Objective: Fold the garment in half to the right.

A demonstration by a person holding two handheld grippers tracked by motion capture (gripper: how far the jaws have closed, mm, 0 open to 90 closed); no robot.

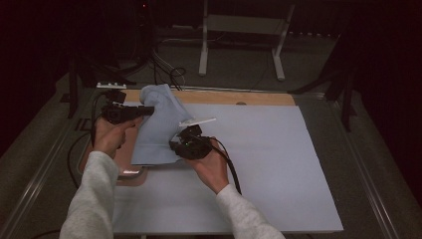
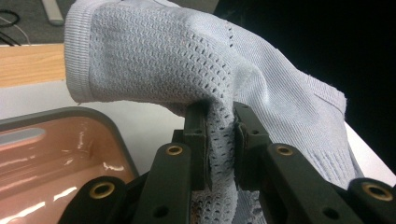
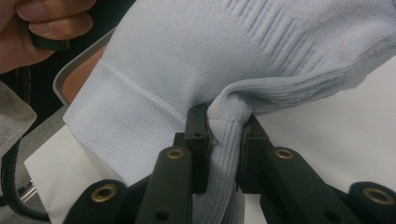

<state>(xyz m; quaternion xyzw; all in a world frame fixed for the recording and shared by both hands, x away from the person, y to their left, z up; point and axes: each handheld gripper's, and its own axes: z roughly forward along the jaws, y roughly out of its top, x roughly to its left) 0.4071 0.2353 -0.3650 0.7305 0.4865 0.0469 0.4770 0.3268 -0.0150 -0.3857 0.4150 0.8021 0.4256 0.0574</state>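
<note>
**Sweater held up by both grippers**

The left gripper [image 2: 219, 140] pinches a fold of the open-knit part of the pale blue sweater [image 1: 159, 124]; the right gripper [image 3: 224, 144] pinches a bunched ribbed fold. The sweater hangs between them over the table's [image 1: 259, 164] far left corner, its lower edge draped over a brown tray [image 1: 130, 174] at the left edge.

Both grips take only a thin gather of knit — a sharp pull apart could slip a fold free or stretch the open weave, and the trailing hem may snag the tray's rim.

The table is covered in pale sheet, a wooden strip [image 1: 234, 97] along its far edge. The room is dark — a white stand [image 1: 239, 35] and cables lie beyond.
</note>
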